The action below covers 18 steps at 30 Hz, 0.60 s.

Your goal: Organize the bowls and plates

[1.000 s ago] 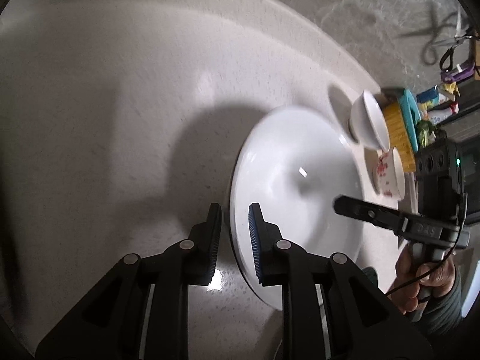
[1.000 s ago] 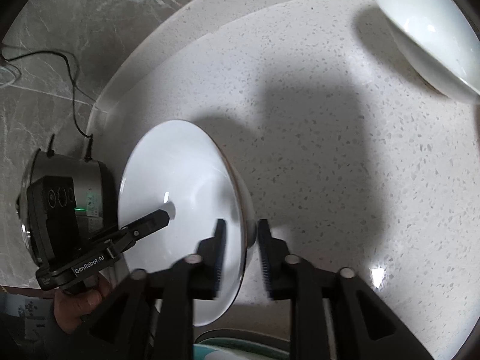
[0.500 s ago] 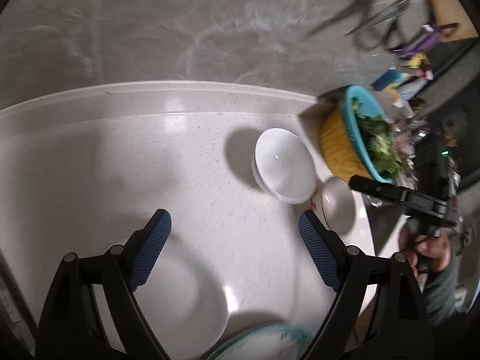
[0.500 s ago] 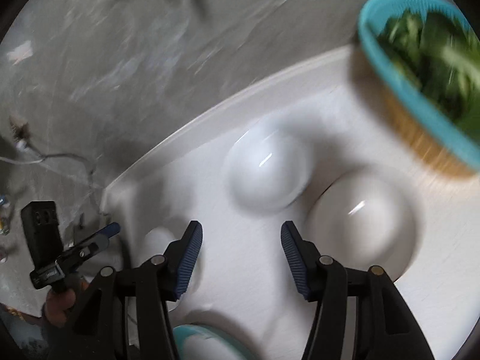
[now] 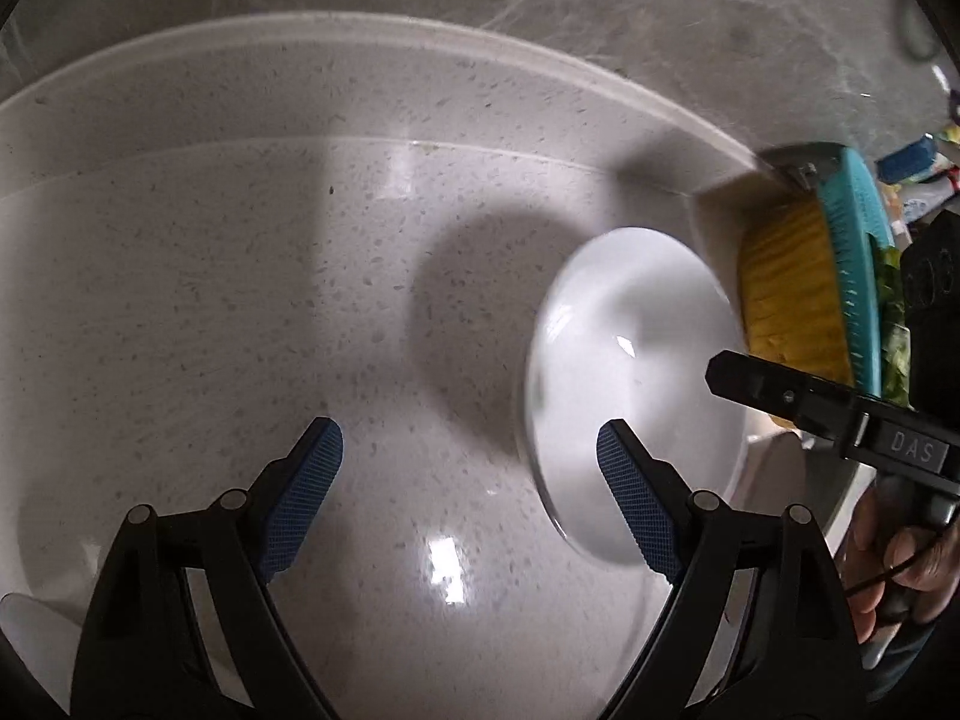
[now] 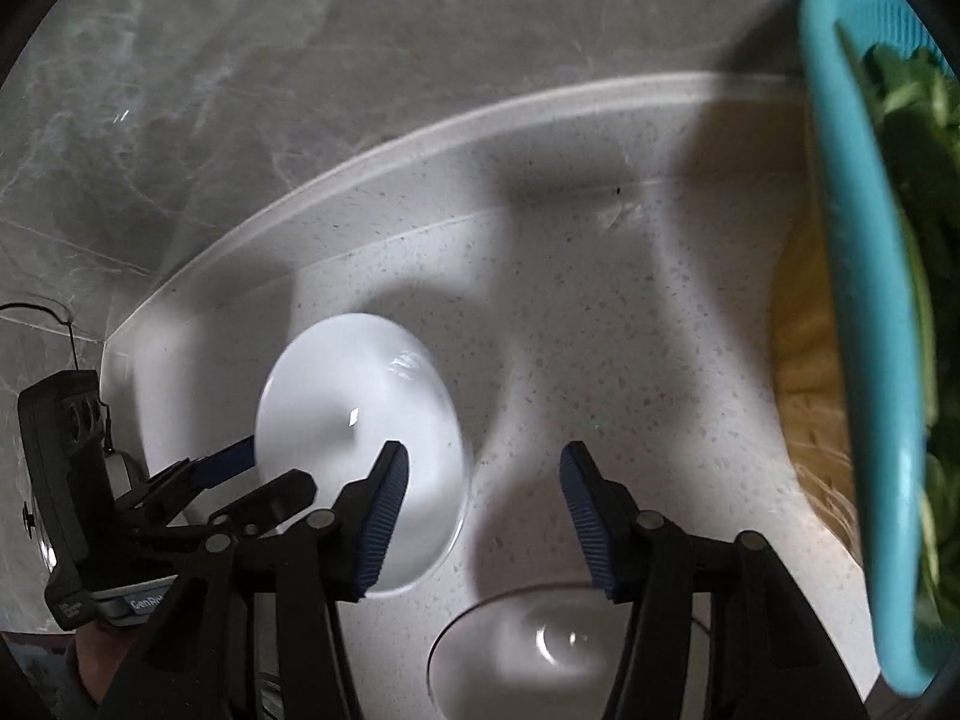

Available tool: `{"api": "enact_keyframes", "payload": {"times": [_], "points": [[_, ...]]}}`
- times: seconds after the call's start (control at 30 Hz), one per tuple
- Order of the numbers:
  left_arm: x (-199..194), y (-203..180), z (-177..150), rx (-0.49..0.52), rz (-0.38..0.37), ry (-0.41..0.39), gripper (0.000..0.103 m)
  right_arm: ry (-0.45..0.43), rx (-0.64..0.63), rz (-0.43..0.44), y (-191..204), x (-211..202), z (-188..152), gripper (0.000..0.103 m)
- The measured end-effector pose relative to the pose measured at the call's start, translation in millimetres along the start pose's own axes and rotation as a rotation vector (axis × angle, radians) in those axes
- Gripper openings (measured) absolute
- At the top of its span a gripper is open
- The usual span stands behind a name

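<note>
A white bowl [image 5: 630, 372] [image 6: 360, 414] stands on the speckled countertop [image 5: 240, 300] beside the basket. My left gripper [image 5: 468, 450] hovers wide open above the counter. Its right fingertip overlaps the bowl's near rim in the picture, and nothing is held. My right gripper [image 6: 483, 480] is open with its jaws closing. Only bare counter and the bowl's right edge show in its gap, and the pads touch nothing. A second, smaller bowl [image 6: 540, 648] lies just below the right gripper's fingers.
A yellow basket with a teal rim [image 5: 792, 276] [image 6: 864, 300], full of greens, stands at the right against the marble wall [image 6: 300, 60]. A hand [image 5: 888, 552] holds the right gripper. A white plate's edge [image 5: 30, 630] shows at the lower left. The counter's raised back edge [image 5: 420, 36] curves behind.
Both grippers were closed at the rim of a large white plate. They have let go, opened and swung over to the bowls beside the basket.
</note>
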State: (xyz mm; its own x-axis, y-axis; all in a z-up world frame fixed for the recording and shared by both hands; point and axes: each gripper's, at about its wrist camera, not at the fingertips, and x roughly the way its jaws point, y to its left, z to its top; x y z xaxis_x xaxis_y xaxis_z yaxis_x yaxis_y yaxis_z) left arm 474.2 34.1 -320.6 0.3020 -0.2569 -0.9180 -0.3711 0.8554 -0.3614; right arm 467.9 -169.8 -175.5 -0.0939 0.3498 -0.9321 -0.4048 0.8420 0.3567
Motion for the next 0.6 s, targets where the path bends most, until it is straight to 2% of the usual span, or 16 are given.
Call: {"api": "enact_keyframes", "payload": {"times": [0.27, 0.3, 0.33, 0.37, 0.4, 0.43, 0.5, 0.57, 0.6], "points": [[11.9, 7.0, 11.4, 0.004, 0.001, -0.009, 0.083, 0.034, 0.017, 0.027, -6.9, 15.9, 7.5, 0.056], [11.8, 6.0, 11.7, 0.012, 0.003, -0.013, 0.074, 0.039, 0.011, 0.029, -5.2, 18.5, 8.1, 0.056], [12.2, 4.0, 12.2, 0.024, 0.002, -0.017, 0.058, 0.042, 0.009, 0.033, -3.9, 20.4, 8.2, 0.056], [13.1, 1.6, 13.7, 0.029, 0.0, -0.015, 0.05, 0.045, 0.007, 0.036, -1.0, 22.9, 9.2, 0.053], [14.1, -0.4, 13.8, 0.032, -0.003, -0.012, 0.038, 0.051, 0.003, 0.041, 0.2, 25.4, 9.2, 0.045], [15.3, -1.6, 14.3, 0.035, -0.005, -0.008, 0.031, 0.061, -0.003, 0.044, 0.4, 27.7, 8.3, 0.04], [19.3, -7.4, 15.9, 0.047, -0.024, 0.001, 0.029, 0.073, -0.006, 0.045, 0.8, 32.3, 7.9, 0.027], [22.5, -15.8, 15.9, 0.065, -0.04, 0.011, 0.022, 0.084, -0.011, 0.055, 1.8, 36.2, 7.3, 0.016], [23.2, -19.5, 16.0, 0.071, -0.054, 0.013, 0.015, 0.087, -0.01, 0.067, 0.6, 34.7, 5.2, 0.012]]}}
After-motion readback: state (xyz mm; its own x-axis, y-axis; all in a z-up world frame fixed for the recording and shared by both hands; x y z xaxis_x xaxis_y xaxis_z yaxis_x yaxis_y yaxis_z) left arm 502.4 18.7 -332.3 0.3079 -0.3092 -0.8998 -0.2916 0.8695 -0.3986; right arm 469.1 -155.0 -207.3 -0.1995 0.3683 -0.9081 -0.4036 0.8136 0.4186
